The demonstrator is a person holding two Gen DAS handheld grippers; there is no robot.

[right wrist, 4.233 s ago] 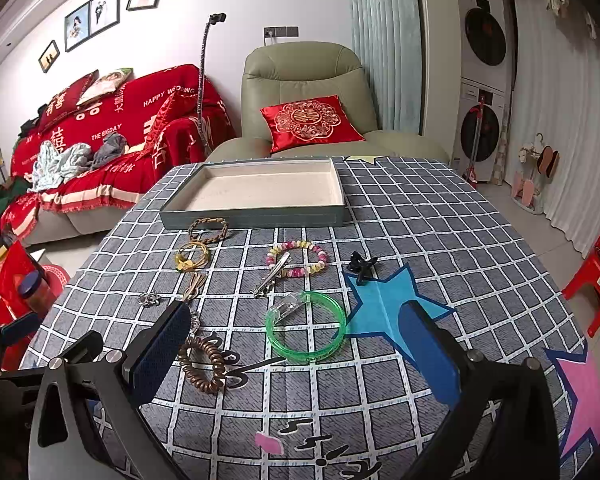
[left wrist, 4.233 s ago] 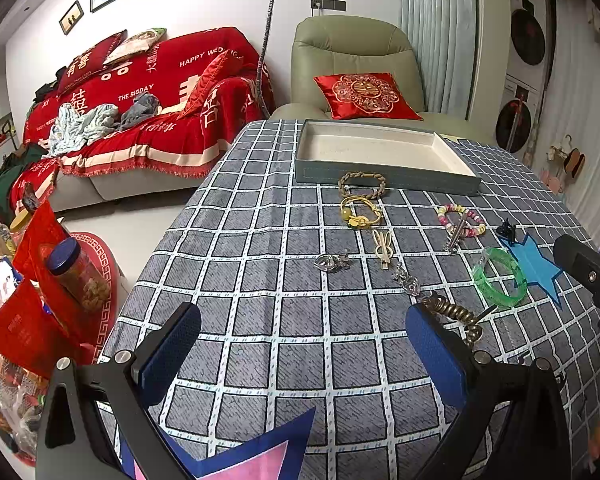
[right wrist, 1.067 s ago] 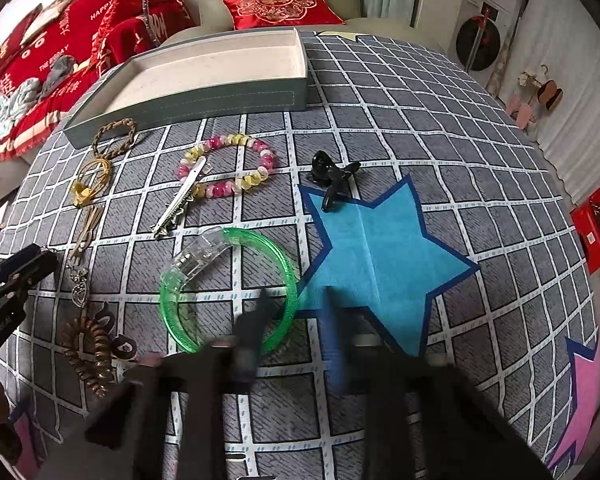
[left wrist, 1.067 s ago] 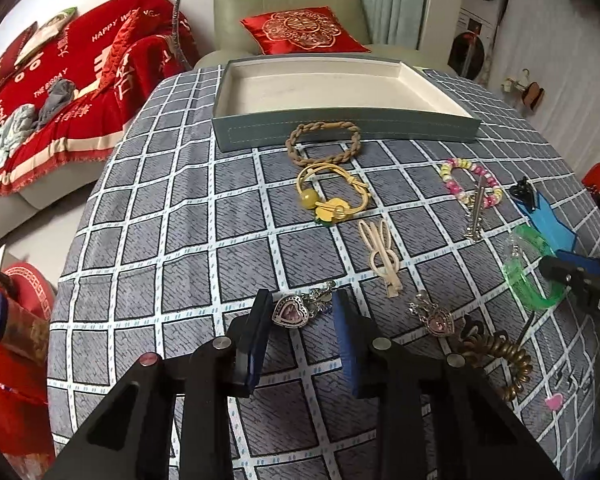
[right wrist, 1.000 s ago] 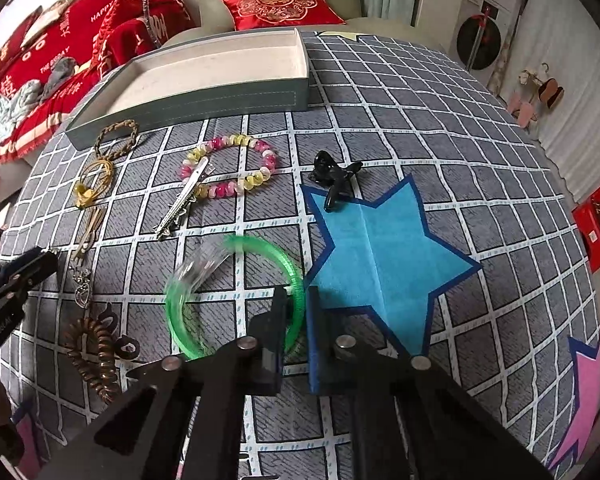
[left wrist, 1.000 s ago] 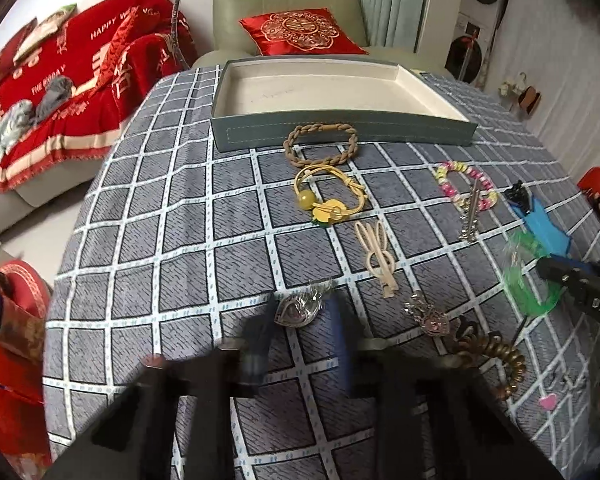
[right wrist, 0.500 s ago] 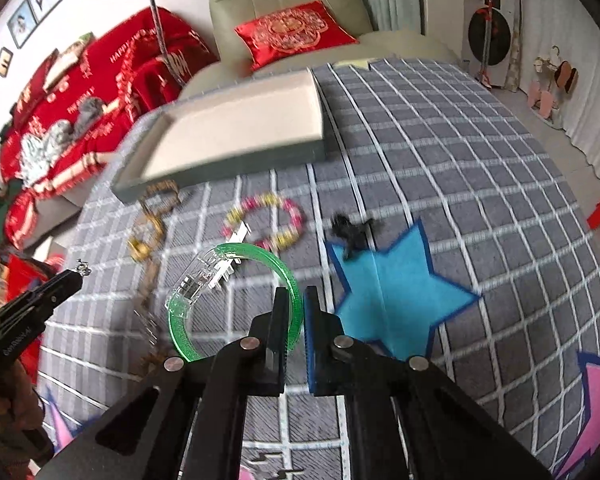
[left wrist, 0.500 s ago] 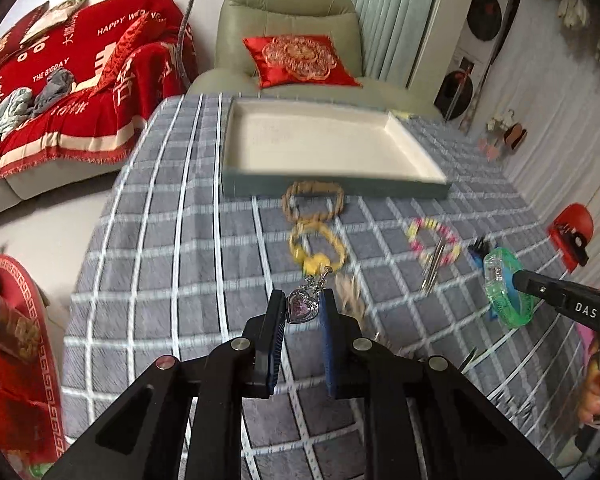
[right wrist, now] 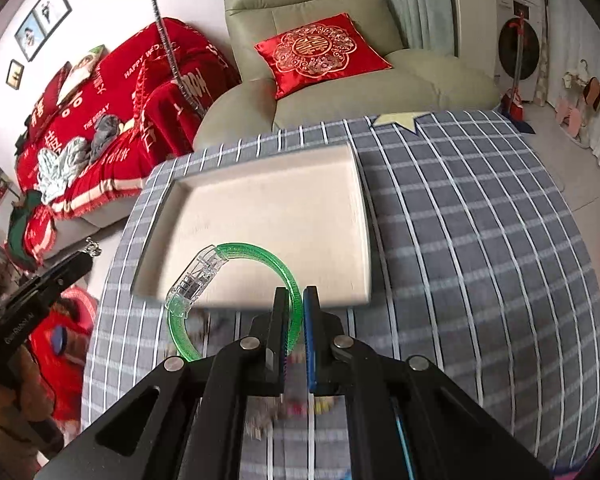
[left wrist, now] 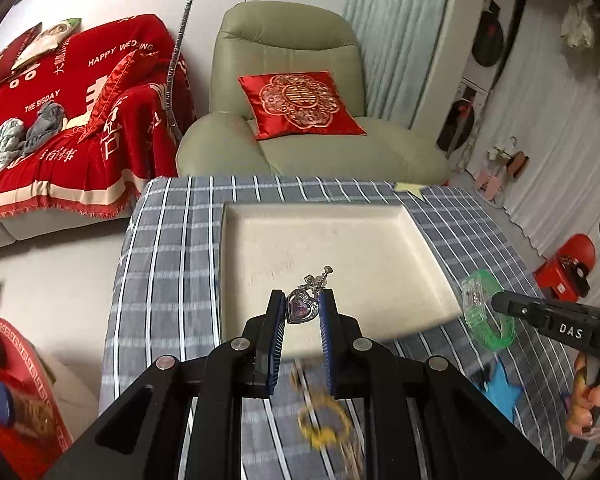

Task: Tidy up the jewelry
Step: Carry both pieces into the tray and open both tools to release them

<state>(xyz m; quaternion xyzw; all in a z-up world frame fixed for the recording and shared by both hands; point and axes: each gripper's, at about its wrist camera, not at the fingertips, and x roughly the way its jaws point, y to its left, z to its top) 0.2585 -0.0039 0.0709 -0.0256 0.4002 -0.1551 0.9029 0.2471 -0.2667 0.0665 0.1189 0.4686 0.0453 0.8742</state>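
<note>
Since half a second ago both grippers have been carried forward and up, so that the tray [left wrist: 236,240], then seen at a distance near 12 o'clock, now fills the middle of both wrist views; the bracelets that lay in plain sight on the checked tablecloth [left wrist: 160,240] are now reduced to blurred shapes below the fingers — a yellow bracelet [left wrist: 324,426] is made out at 6 o'clock in the left view, and little else can be told apart.

The tray is a shallow rectangular one with a pale lining [right wrist: 260,208]; nothing is seen lying in it.

The green bangle [right wrist: 260,254], with its clear clasp at 9 o'clock, is held by its rim in the right gripper [right wrist: 296,308], whose fingers are clenched on it; it is held above the near edge of the tray, and in the left view it appears at 3 o'clock [left wrist: 488,316], past the tray's right corner.

The heart pendant [left wrist: 302,308] is pinched between the fingers of the left gripper [left wrist: 302,314], its small chain sticking up toward 12 o'clock; it is held over the near part of the tray — whether touching the lining cannot be told.
</note>
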